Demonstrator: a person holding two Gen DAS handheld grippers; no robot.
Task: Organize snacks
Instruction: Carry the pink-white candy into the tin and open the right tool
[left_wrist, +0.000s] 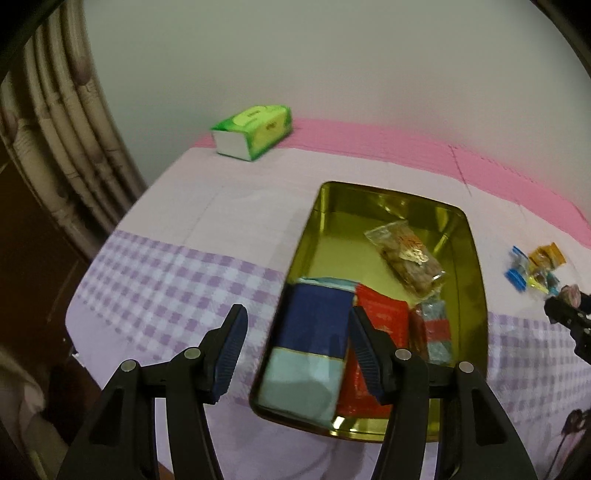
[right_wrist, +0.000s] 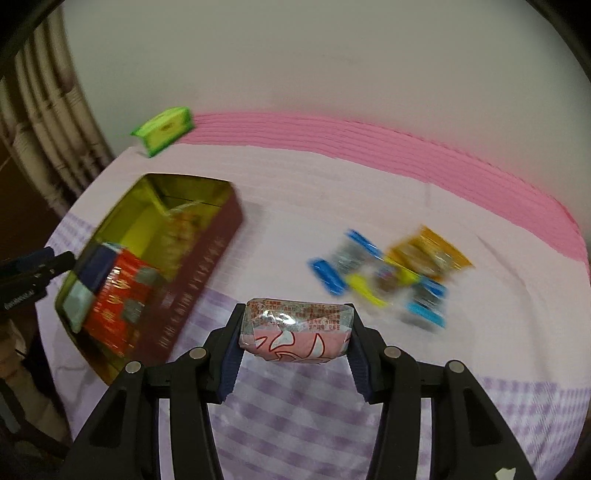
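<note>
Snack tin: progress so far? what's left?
Done: the gold tin already holds several packets, including a blue box and red packet. In hand: right gripper clamps a pink wrapped snack; left gripper is open. Left: loose candies on the cloth.

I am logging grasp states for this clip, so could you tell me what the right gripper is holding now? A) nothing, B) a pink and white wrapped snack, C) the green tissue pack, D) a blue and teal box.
B: in the right wrist view the right gripper has its fingers closed on both ends of the pink and white wrapped snack, lifted above the tablecloth.
</note>
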